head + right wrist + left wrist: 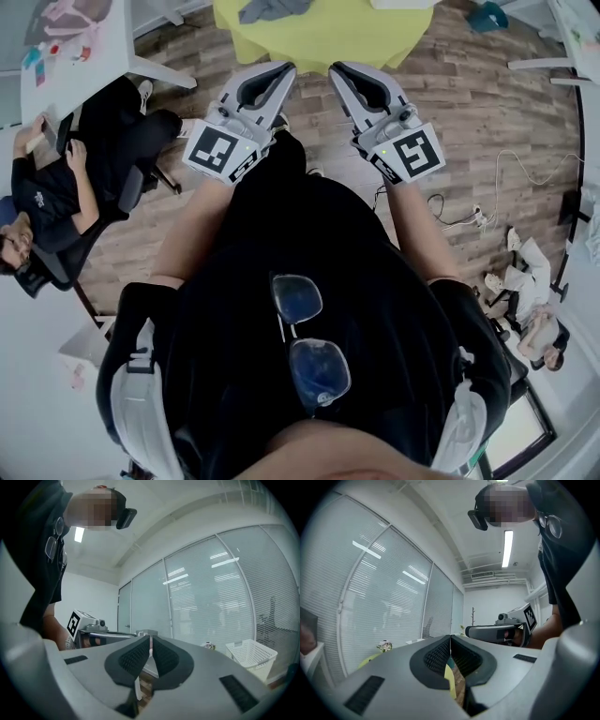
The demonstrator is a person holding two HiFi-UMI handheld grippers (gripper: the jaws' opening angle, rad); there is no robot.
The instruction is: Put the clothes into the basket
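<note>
A grey garment [273, 8] lies on a round yellow-green table [319, 42] at the top of the head view. My left gripper [284, 68] and right gripper [338, 68] are held side by side, level, pointing toward that table and short of its edge. Both are shut with nothing between the jaws. In the left gripper view its own jaws [450, 637] meet at the tips. The right gripper's tips [150, 639] also touch. A white slatted basket [251, 656] stands by the glass wall at the right of the right gripper view.
A person sits in a chair [66, 187] at the left beside a white table [84, 47]. Cables [467, 217] trail over the wood floor on the right, near another person [536, 319]. A glass wall with blinds [220, 602] runs behind the basket.
</note>
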